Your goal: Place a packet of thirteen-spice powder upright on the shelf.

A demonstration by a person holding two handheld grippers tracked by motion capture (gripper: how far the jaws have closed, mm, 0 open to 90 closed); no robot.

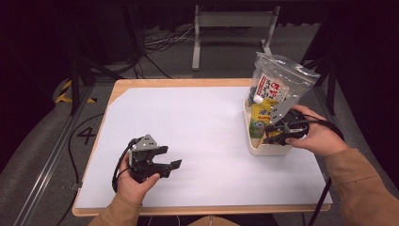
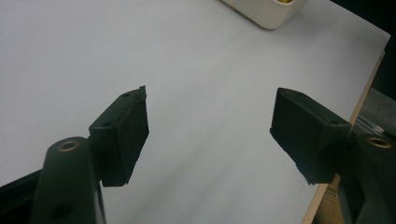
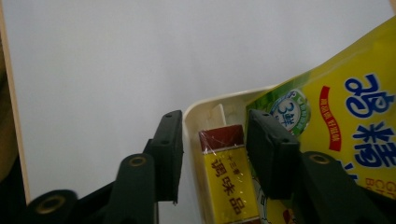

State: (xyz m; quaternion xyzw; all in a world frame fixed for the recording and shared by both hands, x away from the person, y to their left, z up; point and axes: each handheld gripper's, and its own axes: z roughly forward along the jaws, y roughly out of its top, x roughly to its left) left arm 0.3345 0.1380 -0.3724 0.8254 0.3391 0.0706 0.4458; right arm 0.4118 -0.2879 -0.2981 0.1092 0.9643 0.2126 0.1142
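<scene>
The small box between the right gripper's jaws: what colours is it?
Yellow with a dark red top band, seen best in the right gripper view: small box.

One white bin (image 1: 270, 147); three packets; two hand-held grippers.

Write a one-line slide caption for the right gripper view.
Right gripper with jaws apart astride the white bin's wall, above a small yellow box beside a yellow packet.
</scene>
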